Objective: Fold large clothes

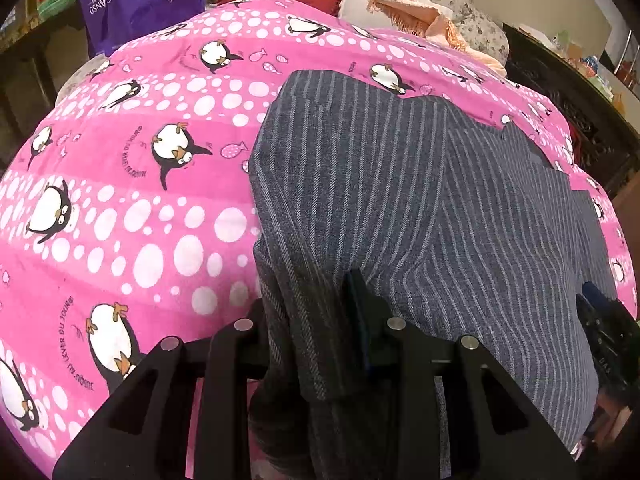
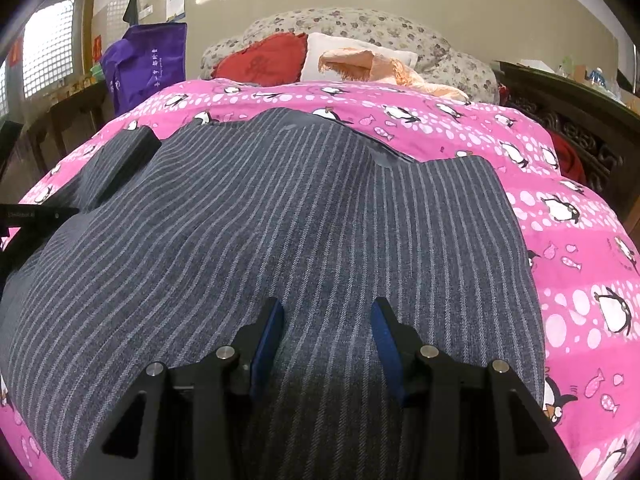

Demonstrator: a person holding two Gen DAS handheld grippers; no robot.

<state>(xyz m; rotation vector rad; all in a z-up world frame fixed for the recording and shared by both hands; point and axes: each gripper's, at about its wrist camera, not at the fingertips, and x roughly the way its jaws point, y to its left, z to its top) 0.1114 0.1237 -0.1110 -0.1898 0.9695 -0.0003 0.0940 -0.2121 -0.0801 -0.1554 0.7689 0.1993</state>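
A large grey garment with thin pale stripes (image 1: 400, 184) lies spread on a pink penguin-print quilt (image 1: 132, 200). My left gripper (image 1: 316, 300) is shut on a bunched fold at the garment's near left corner; the cloth covers its left finger, and the blue pad of the other finger (image 1: 360, 320) shows. In the right wrist view the garment (image 2: 304, 208) fills the middle. My right gripper (image 2: 326, 312) grips its near edge, with cloth filling the gap between the blue pads (image 2: 268, 336). The right gripper's dark body (image 1: 608, 328) shows at the garment's right edge.
The quilt (image 2: 572, 240) covers a bed. At its head lie a red cushion (image 2: 260, 60), a white pillow (image 2: 332, 52) and a peach cloth (image 2: 384, 66). A purple bag (image 2: 140, 64) stands at the back left, and dark carved furniture (image 2: 580, 120) runs along the right.
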